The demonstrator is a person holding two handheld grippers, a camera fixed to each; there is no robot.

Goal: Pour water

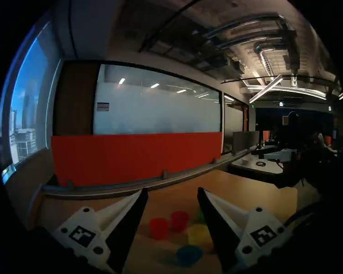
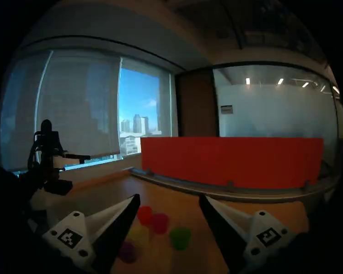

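**A:** The left hand-held gripper (image 1: 171, 191) is pointing forward, low over the bench (image 1: 254, 192). Its fingers are spread wide and grip nothing.

**B:** Same picture on the right hand-held gripper (image 2: 169, 197): jaws wide apart, empty, aimed across the bench at the red screen (image 2: 231, 162) along the far edge.

**A:** Cups ahead of the left one! The red cup (image 1: 158, 227), the yellow cup (image 1: 199, 234) and the blue cup (image 1: 189, 255) stand upright in a tight cluster, with the blue one nearest.

**B:** In the right gripper view I've also got a pink cup (image 2: 160, 222), a green cup (image 2: 179, 237) and a purple cup (image 2: 127, 252), all well in from that far edge. The light is dim, so I can't tell whether any holds water.

**A:** A black stand (image 2: 48, 155) is over by the window-side edge.
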